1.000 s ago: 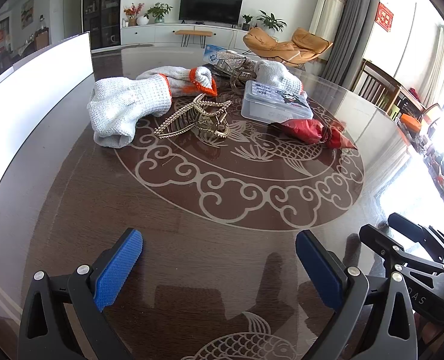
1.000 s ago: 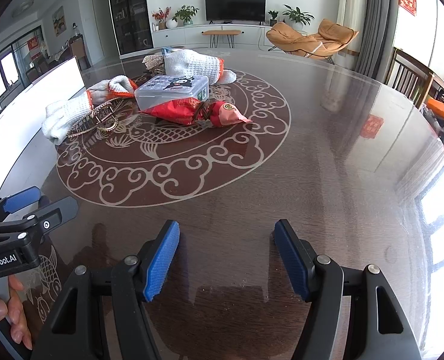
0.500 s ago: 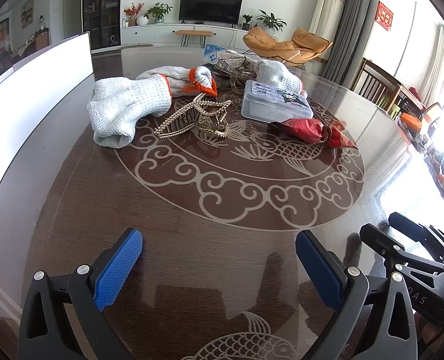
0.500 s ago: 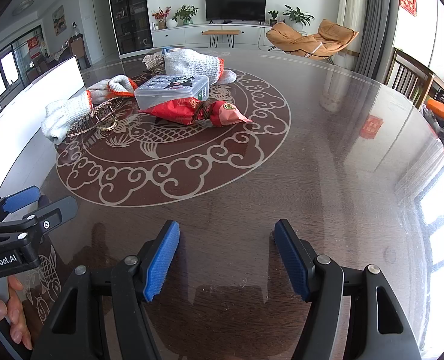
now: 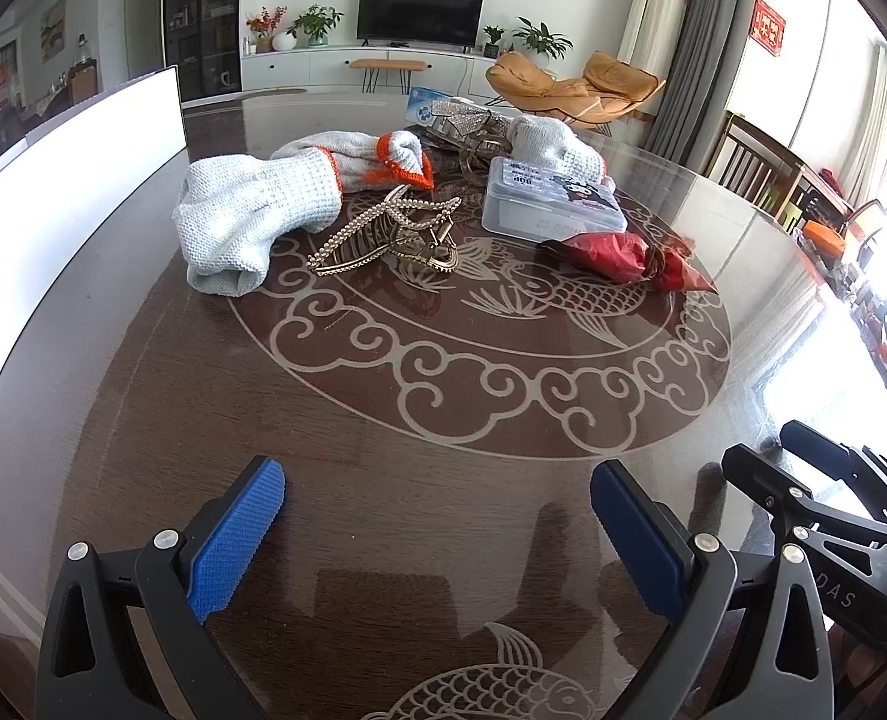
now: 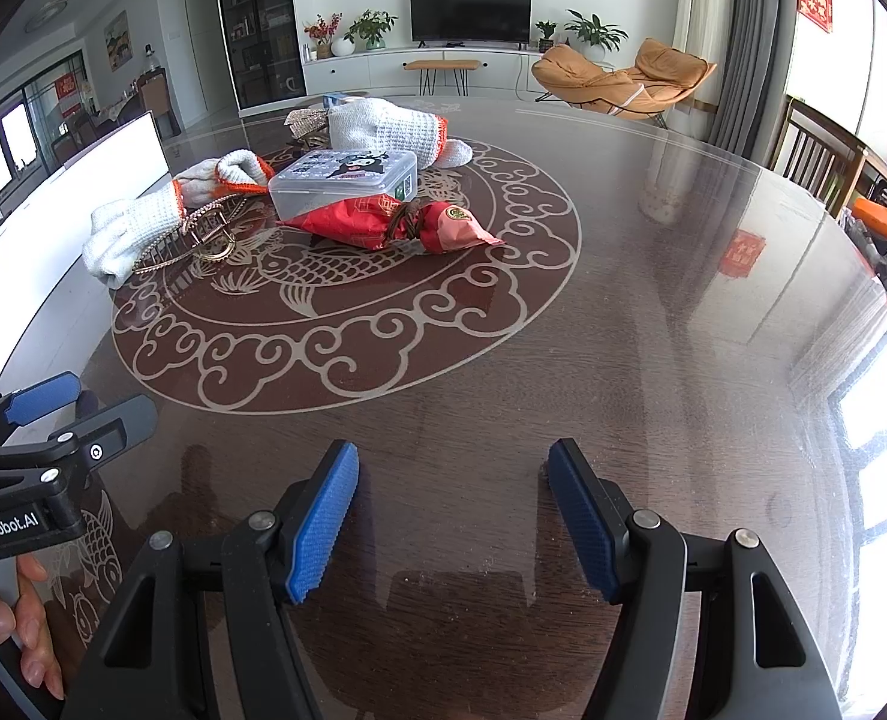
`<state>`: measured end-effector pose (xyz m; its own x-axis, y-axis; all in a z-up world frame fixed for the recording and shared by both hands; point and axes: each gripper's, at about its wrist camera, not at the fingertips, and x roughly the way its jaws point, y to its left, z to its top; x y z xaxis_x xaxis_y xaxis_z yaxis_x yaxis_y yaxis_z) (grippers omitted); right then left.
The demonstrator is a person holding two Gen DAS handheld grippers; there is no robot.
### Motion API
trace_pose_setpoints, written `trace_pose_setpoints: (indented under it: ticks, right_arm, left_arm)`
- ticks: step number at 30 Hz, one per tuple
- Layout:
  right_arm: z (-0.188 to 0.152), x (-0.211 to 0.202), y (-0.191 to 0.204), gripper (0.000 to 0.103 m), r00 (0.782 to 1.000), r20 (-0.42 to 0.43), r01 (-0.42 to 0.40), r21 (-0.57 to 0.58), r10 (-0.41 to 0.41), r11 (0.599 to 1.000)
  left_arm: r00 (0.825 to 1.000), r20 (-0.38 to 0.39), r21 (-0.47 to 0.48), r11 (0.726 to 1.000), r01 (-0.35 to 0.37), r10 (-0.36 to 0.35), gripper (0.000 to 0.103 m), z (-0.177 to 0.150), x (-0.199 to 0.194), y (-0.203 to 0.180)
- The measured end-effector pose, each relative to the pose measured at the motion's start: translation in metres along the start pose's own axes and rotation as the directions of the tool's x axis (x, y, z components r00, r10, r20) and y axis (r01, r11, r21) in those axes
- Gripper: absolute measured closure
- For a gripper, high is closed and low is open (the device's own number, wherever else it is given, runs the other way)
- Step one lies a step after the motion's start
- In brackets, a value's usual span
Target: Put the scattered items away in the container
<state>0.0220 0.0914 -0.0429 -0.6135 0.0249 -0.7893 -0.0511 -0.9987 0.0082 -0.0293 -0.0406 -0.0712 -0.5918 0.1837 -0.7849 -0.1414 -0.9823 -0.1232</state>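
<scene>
Scattered items lie in the middle of a round dark table: a white knit glove with an orange cuff (image 5: 251, 210) (image 6: 125, 228), a second glove (image 5: 353, 159), a third (image 6: 383, 126), gold hair claws (image 5: 395, 234) (image 6: 203, 234), a clear plastic box (image 5: 548, 204) (image 6: 341, 183) and a red wrapped packet (image 5: 617, 255) (image 6: 395, 222). A white container wall (image 5: 53, 192) (image 6: 53, 228) stands at the left. My left gripper (image 5: 437, 516) is open and empty near the front edge. My right gripper (image 6: 452, 510) is open and empty beside it.
A blue-white packet (image 5: 422, 108) and a silver sparkly clip (image 5: 461, 114) lie behind the gloves. The table (image 6: 683, 300) is glossy with a carp pattern. Chairs (image 5: 755, 162) stand beyond the right edge.
</scene>
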Motion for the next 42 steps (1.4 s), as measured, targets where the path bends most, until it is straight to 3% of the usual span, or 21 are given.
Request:
trace_pose_setpoints:
  ticks: [42]
  right_arm:
    - [0.0004,-0.0001,0.0000,0.036,1.000,0.000,0.000,-0.001,0.000,1.000]
  left_arm:
    - [0.999,-0.019,0.038,0.998,-0.044,0.044,0.000,-0.0006,0.0027,-0.0059]
